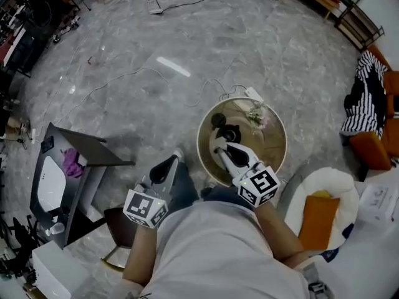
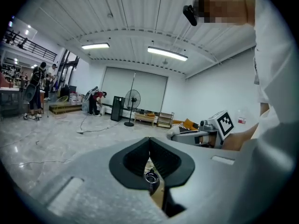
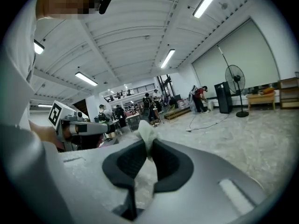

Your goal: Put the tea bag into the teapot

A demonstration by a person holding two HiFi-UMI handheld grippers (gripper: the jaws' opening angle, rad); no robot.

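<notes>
A black teapot (image 1: 231, 133) stands on the small round table (image 1: 278, 156) in the head view. My right gripper (image 1: 219, 147) reaches over the table's near side, just short of the teapot. It is shut on a white tea bag (image 3: 145, 133) that sticks up from its tips (image 3: 149, 146). My left gripper (image 1: 167, 169) hangs left of the table, off its edge, over the floor. Its jaws meet at the tips (image 2: 149, 141). A small shiny ring (image 2: 151, 177) shows in the gap behind them; I cannot tell what it is.
A small dark round piece (image 1: 218, 120) and a pale flower sprig (image 1: 257, 114) also sit on the table. A grey folding desk (image 1: 84, 148) is at the left, a white seat with an orange cushion (image 1: 318, 220) at the right. Cables (image 1: 118, 76) cross the floor.
</notes>
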